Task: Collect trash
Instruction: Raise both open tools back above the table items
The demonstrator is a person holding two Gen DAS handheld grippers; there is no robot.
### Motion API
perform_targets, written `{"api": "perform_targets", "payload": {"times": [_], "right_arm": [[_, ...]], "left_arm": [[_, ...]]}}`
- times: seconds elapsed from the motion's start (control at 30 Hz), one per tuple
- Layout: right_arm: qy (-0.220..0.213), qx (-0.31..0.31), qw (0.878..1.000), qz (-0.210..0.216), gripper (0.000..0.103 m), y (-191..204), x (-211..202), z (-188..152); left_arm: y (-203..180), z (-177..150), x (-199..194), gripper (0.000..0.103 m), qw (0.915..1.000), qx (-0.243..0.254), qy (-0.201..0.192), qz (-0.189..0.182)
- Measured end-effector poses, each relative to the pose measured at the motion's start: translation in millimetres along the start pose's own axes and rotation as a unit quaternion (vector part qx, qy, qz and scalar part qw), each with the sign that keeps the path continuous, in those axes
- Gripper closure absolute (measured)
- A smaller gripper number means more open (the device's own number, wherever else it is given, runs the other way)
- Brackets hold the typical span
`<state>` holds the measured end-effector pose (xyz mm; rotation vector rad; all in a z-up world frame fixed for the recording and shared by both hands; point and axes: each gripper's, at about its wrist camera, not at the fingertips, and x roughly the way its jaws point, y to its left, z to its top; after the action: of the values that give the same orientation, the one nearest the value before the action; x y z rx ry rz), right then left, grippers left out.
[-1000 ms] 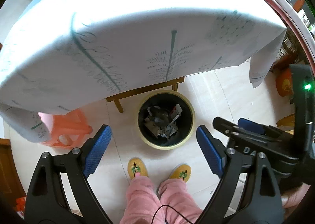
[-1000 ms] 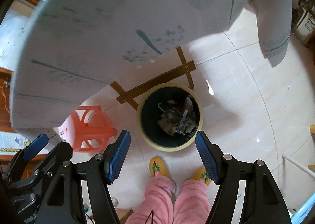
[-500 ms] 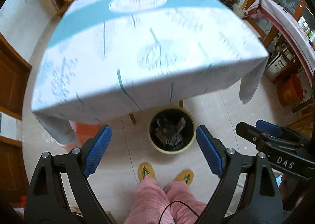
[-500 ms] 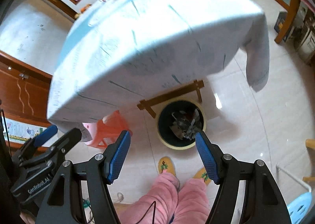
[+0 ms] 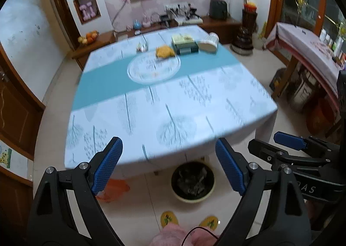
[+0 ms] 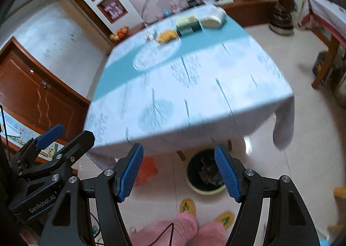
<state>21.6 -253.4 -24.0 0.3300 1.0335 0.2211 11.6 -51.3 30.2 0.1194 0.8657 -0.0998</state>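
Note:
A round trash bin (image 5: 193, 181) with a yellow rim and crumpled trash inside stands on the floor under the table's near edge; it also shows in the right wrist view (image 6: 205, 173). My left gripper (image 5: 169, 164) is open and empty, held high above the near table edge. My right gripper (image 6: 179, 173) is open and empty, raised beside it. On the far side of the table (image 5: 173, 116) lie a small piece of litter (image 5: 141, 47), a yellow item (image 5: 164, 52), a green box (image 5: 185, 44) and a white roll (image 5: 208, 43).
A glass turntable (image 5: 153, 68) sits mid-table. An orange stool (image 5: 112, 188) stands under the table at left. My slippered feet (image 5: 169, 219) are next to the bin. A side table (image 5: 307, 51) stands at right, wooden cabinets at left and back.
Both grippers have risen and tilted up from looking down into the bin. The table top and far room have come into view; the bin has shrunk towards the bottom.

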Motion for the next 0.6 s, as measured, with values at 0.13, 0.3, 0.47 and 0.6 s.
{"api": "perform_targets", "payload": {"times": [0.13,0.3,0.47,0.6], "right_arm": [[-0.025,-0.025,0.999,-0.001,0.033,12.9,-11.1,32.8],[-0.041,-0.027,0.999,-0.002,0.033,27.3,-4.7,74.5],[-0.051,-0.030,0.998,-0.010,0.033,41.4,9.9,121.9],[-0.054,-0.020,0.998,-0.013,0.033,53.7,34.0,164.7]], "left_arm": [[10.3,25.1,-6.9,0.017,0.9998,-0.011,-0.014,-0.001],[29.6,62.7,-0.7,0.017,0.9995,-0.026,-0.018,0.001],[62.5,109.4,26.3,0.017,0.9995,-0.028,-0.016,-0.005],[98.5,156.4,63.1,0.017,0.9994,-0.029,-0.008,-0.018]]}}
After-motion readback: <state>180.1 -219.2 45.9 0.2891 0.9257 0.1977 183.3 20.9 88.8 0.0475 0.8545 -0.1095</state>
